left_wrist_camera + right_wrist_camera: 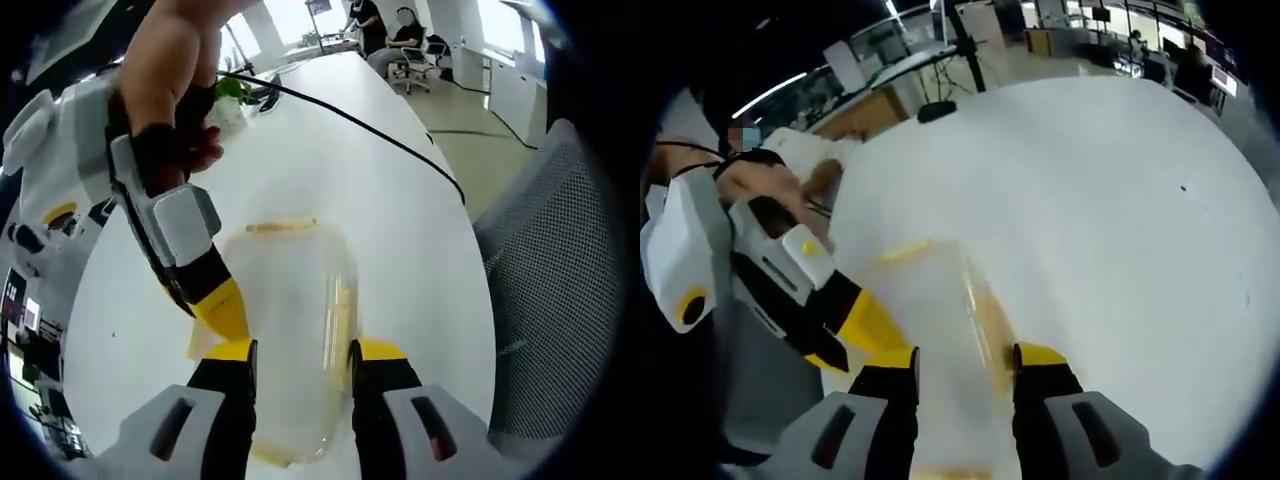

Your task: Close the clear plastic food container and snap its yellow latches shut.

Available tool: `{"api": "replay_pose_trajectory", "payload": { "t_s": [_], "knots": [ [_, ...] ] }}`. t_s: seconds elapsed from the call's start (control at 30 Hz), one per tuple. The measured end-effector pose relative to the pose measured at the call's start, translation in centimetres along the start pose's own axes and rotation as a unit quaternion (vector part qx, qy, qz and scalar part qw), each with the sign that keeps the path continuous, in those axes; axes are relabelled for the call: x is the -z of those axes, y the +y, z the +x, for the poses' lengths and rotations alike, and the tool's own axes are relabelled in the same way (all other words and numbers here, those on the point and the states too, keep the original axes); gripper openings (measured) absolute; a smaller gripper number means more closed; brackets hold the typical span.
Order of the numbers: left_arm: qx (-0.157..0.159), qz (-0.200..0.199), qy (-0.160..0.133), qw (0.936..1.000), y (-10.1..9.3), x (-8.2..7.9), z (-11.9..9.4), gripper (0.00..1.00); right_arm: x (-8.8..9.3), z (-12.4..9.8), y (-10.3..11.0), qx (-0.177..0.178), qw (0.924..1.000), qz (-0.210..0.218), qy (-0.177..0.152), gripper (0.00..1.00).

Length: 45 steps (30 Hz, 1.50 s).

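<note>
Your left gripper (300, 360) has its jaws spread, one on each side of the clear food container (290, 330), and in the left gripper view the near end of the box sits between the yellow tips. Whether the tips touch the walls, I cannot tell. Your right gripper (965, 365) is also spread and straddles the same container (940, 340) from its own side. It also enters the left gripper view from the left (215, 300), with its yellow tip low against the side of the box, near a yellow latch (200, 340).

The container lies on the white table (400, 210), and the lid appears to be already down — so I judge the step in hand is the latches. Another yellow latch (283, 227) shows at the far end, and a yellow strip (342, 315) runs along the right side.

To do it well, hold the box steady with one gripper and press each latch flat toward the wall with the other — do not push from above only, because the box may slide on the smooth table. Farther away, a black cable (370, 130) crosses the table; keep the box away from it.
</note>
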State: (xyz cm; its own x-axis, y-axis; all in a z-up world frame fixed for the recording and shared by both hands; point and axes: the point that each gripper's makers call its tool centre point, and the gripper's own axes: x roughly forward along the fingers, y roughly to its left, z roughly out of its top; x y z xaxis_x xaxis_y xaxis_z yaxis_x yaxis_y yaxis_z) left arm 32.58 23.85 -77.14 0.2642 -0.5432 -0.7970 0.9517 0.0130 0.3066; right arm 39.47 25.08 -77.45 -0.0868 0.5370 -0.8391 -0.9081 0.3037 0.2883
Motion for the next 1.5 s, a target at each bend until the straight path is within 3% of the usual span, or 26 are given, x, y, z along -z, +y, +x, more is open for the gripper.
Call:
{"api": "replay_pose_trajectory", "payload": {
  "t_s": [0.23,0.27,0.4,0.43,0.47,0.6,0.8,0.9,1.07,1.23,1.37,1.5],
  "knots": [
    [-0.005,-0.002,0.002,1.0000,0.0,-0.1,0.2,0.34,0.2,0.3,-0.1,-0.006,0.9991,0.006,0.041,0.35],
    [-0.003,-0.004,0.003,1.0000,0.0,0.0,0.2,0.34,1.1,0.2,0.1,-0.016,0.9978,0.006,0.064,0.34],
    [-0.005,-0.004,0.005,1.0000,-0.1,0.0,0.4,0.33,0.9,0.6,-0.3,-0.027,0.9974,0.020,0.064,0.33],
    [-0.025,-0.004,0.020,0.9995,0.3,0.4,0.3,0.32,0.9,0.6,-0.4,-0.029,0.9969,0.019,0.071,0.33],
    [-0.004,0.017,0.007,0.9998,-0.4,-0.2,0.6,0.32,0.8,0.8,-0.3,-0.029,0.9966,0.019,0.074,0.32],
    [-0.010,0.004,0.005,0.9999,-0.4,0.1,0.5,0.32,0.7,0.9,-0.1,-0.024,0.9950,0.011,0.096,0.32],
    [-0.010,0.002,0.008,0.9999,-0.5,-0.1,0.4,0.33,0.6,0.6,0.1,-0.022,0.9954,0.008,0.093,0.33],
    [-0.016,0.002,0.006,0.9999,-0.6,-0.1,0.2,0.33,0.4,0.5,0.1,-0.025,0.9979,0.005,0.059,0.33],
    [-0.021,0.010,0.011,0.9997,-0.4,-0.2,0.1,0.34,0.1,0.3,0.2,-0.014,0.9992,-0.014,0.034,0.36],
    [-0.022,0.010,0.011,0.9997,-0.3,-0.1,0.0,0.34,-0.1,0.3,0.5,-0.010,0.9976,-0.041,0.055,0.36],
    [-0.021,0.009,0.011,0.9997,-0.3,-0.1,0.0,0.34,-0.4,0.2,0.5,0.005,0.9922,-0.098,0.076,0.36],
    [-0.020,0.010,0.010,0.9997,-0.3,-0.2,0.0,0.34,-0.3,0.1,0.7,0.018,0.9910,-0.106,0.080,0.35]
  ]
}}
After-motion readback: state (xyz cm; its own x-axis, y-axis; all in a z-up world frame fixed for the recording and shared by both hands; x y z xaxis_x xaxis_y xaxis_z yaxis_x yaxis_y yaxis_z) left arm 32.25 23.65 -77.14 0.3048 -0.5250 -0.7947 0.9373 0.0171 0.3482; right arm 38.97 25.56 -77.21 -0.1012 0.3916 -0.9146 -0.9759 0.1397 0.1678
